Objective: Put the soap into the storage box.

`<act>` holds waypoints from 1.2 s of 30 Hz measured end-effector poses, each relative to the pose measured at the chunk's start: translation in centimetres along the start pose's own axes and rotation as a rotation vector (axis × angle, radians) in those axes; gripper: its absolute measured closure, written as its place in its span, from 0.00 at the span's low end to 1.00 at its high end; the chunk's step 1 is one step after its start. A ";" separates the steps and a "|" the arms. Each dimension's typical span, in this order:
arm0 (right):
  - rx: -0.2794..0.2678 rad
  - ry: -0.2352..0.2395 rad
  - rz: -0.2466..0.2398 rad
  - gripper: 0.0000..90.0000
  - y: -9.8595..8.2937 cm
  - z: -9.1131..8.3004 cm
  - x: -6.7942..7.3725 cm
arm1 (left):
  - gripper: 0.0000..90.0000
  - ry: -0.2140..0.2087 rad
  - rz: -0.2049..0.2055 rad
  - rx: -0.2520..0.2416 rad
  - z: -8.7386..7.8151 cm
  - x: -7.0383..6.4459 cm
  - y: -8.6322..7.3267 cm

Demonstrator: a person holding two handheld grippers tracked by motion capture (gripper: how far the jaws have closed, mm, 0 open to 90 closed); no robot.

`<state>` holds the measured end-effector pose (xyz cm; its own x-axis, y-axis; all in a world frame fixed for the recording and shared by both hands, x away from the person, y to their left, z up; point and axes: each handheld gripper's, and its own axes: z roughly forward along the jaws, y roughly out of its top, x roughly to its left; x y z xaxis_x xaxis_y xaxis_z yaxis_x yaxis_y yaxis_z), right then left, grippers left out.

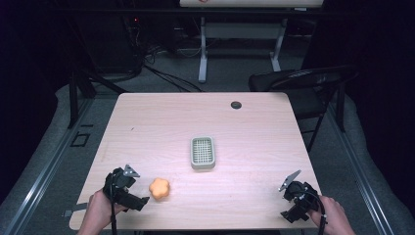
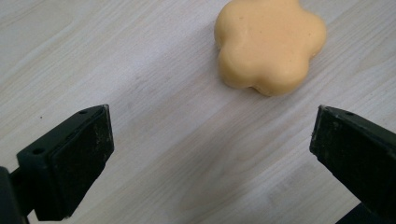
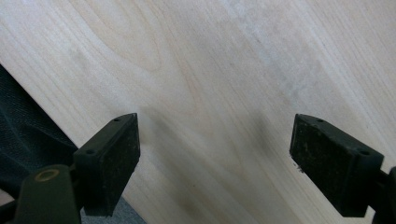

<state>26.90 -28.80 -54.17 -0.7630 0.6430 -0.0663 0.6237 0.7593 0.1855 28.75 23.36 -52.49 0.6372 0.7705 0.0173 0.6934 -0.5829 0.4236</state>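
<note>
We count one orange flower-shaped soap block (image 2: pixel 270 45) lying flat, no long axis, just ahead of our wide-open, empty left claw (image 2: pixel 210 158); right claw (image 3: pixel 215 163) likewise gapes empty.

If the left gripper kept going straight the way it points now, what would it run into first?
Most likely the orange flower-shaped soap. The left gripper has its jaws wide open on bare table, and the soap lies just ahead, slightly toward one jaw's side. Depth is hard to judge, so it might only graze it.
</note>
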 end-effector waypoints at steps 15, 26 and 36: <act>0.002 -0.002 -0.004 0.17 0.0 0.0 0.0 | 0.00 -0.025 0.018 -0.043 0.1 -0.7 0.9; -0.004 0.007 0.006 0.17 0.0 0.2 0.0 | 0.00 -0.031 0.068 -0.035 1.1 -1.8 2.3; 0.003 0.006 0.005 0.17 0.0 0.2 0.0 | 0.00 -0.029 0.096 -0.013 2.3 -2.1 3.1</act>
<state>26.93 -28.74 -54.41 -0.7606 0.6464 -0.0595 0.6283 0.7562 0.1827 30.31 19.33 -53.32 0.7100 0.7035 0.0324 0.6244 -0.6501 0.4330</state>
